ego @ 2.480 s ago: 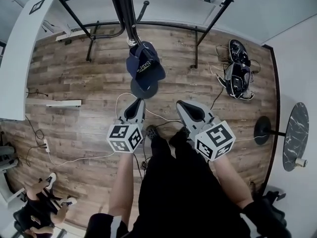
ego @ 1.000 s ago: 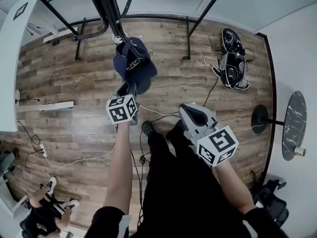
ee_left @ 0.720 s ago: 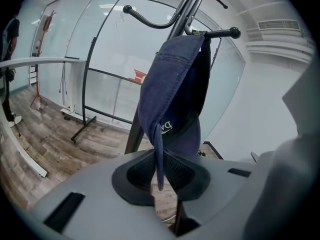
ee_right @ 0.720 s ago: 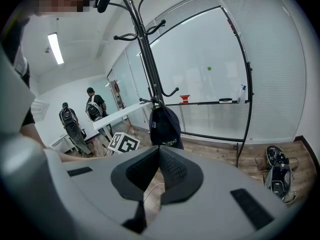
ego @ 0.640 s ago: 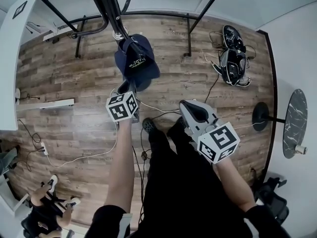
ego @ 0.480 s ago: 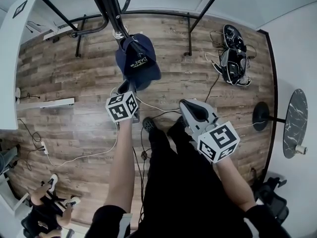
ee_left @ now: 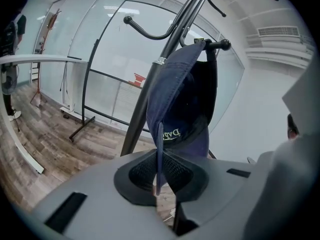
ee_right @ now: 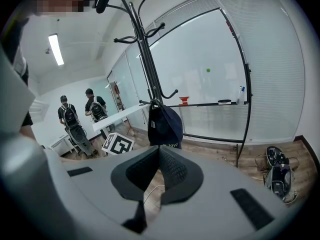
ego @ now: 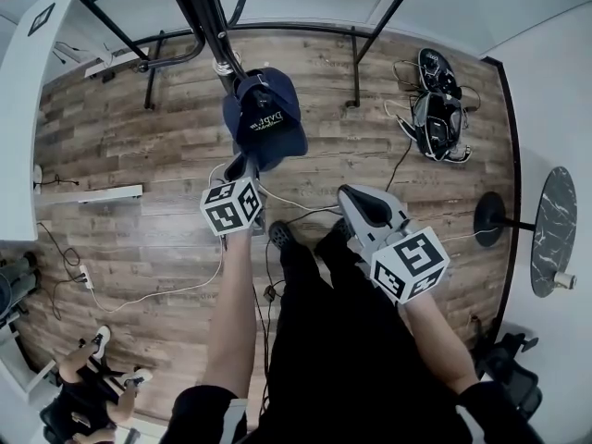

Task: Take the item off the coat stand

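A navy cap [ego: 268, 118] with light lettering hangs from a hook of the black coat stand [ego: 208, 17]. My left gripper [ego: 242, 166] is raised to the cap's lower edge. In the left gripper view the brim [ee_left: 159, 149] runs edge-on between the pads, which press on it; the jaws have just been closing on it. The crown [ee_left: 180, 99] hangs on the hook's knob [ee_left: 225, 45]. My right gripper [ego: 344, 197] is held lower and to the right, shut on nothing. In its view [ee_right: 159, 151] the cap [ee_right: 165, 124] and the stand [ee_right: 147, 59] are ahead.
Black bags [ego: 439, 109] lie on the wood floor at the far right. A round-based side table [ego: 555, 239] stands at the right edge. Black rack legs [ego: 356, 72] and floor cables [ego: 166, 289] surround the stand. A white counter [ego: 18, 109] is at left. People [ee_right: 75, 119] stand beyond.
The left gripper rose from beside the right one to the cap's brim and closed on it. The cap has shifted a little to the right. The right gripper stayed put.
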`<state>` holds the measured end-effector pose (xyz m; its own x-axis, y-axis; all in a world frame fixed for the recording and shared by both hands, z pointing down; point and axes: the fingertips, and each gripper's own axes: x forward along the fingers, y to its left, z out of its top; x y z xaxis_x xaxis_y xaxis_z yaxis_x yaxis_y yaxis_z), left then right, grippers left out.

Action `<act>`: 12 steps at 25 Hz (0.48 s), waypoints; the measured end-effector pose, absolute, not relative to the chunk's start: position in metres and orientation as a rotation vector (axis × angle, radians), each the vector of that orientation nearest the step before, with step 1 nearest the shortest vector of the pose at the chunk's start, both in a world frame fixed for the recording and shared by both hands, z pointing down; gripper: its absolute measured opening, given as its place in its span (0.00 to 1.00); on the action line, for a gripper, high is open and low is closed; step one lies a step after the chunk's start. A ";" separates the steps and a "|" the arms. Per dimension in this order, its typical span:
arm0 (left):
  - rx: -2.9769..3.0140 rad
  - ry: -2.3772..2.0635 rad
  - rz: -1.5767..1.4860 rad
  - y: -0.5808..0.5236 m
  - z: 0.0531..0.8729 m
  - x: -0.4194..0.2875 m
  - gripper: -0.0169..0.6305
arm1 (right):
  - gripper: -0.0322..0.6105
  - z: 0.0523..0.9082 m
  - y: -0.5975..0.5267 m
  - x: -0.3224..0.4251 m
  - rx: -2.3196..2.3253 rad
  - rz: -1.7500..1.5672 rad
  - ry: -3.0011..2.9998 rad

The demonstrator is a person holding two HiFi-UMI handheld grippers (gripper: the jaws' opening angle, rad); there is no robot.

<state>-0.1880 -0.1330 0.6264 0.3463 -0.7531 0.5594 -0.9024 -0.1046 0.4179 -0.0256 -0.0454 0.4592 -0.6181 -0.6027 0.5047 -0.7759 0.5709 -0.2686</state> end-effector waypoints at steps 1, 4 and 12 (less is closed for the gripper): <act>1.894 -1.447 0.254 -0.131 0.624 -0.187 0.07 | 0.10 0.458 -0.046 -0.026 1.124 0.671 -2.451; 1.896 -1.440 0.233 -0.124 0.618 -0.181 0.07 | 0.10 0.457 -0.045 -0.024 1.128 0.666 -2.462; 1.912 -1.414 0.229 -0.107 0.608 -0.172 0.07 | 0.10 0.448 -0.043 -0.024 1.131 0.641 -2.487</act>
